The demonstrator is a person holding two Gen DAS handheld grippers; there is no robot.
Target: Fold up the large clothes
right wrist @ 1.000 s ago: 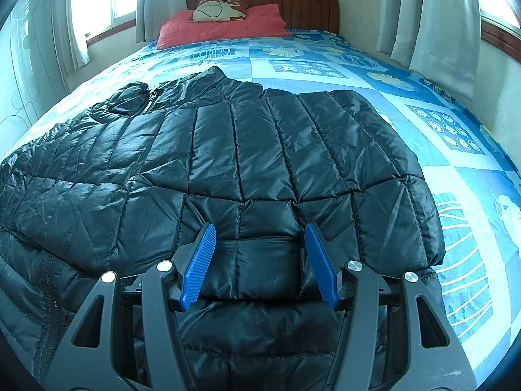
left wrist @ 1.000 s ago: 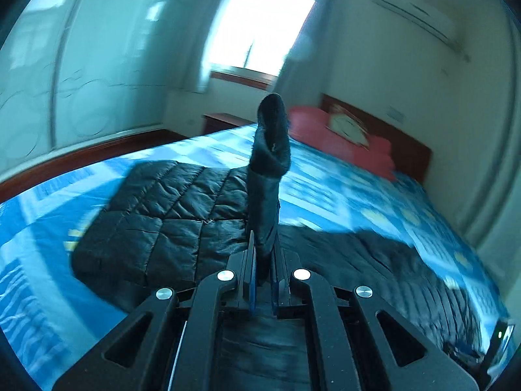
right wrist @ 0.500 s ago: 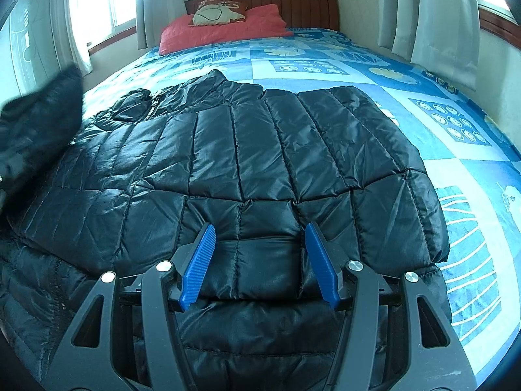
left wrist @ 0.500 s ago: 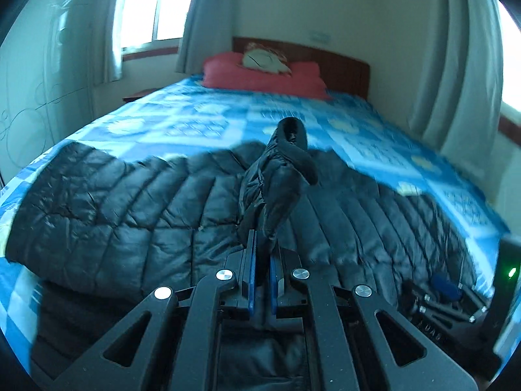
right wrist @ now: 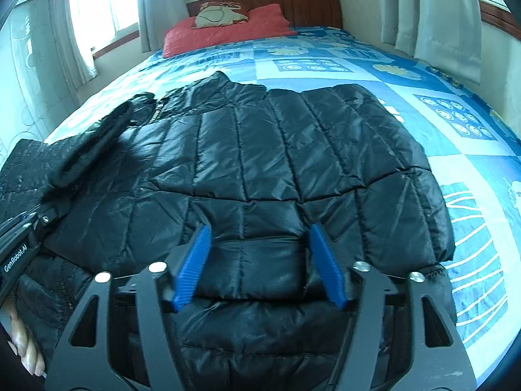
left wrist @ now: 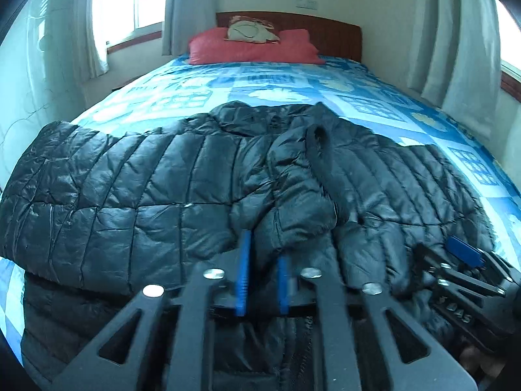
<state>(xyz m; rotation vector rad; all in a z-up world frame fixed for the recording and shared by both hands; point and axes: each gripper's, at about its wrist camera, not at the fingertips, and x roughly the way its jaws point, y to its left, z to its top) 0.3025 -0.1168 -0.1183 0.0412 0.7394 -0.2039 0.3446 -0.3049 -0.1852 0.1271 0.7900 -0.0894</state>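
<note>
A black quilted puffer jacket [left wrist: 136, 179] lies spread across the blue patterned bed [left wrist: 260, 81]; it also fills the right wrist view [right wrist: 276, 150]. Its sleeve [left wrist: 302, 195] is laid over the jacket's middle, cuff pointing to the headboard. My left gripper [left wrist: 262, 254] has its jaws a small way apart with the sleeve's near end between them; its grip is loose. My right gripper [right wrist: 257, 238] is open and empty, low over the jacket's lower part. The left gripper's body [right wrist: 19, 238] shows at the left edge, the right gripper [left wrist: 462, 260] at the lower right.
Red pillows [right wrist: 224, 29] and a wooden headboard [right wrist: 309, 6] are at the far end. Curtains [right wrist: 433, 16] hang on the right, a window [right wrist: 97, 3] on the left. The bed's right edge [right wrist: 501, 260] is close to the jacket.
My left gripper swung the raised sleeve rightward and down onto the jacket's middle, and its jaws have parted slightly. The right gripper stayed put and open.
</note>
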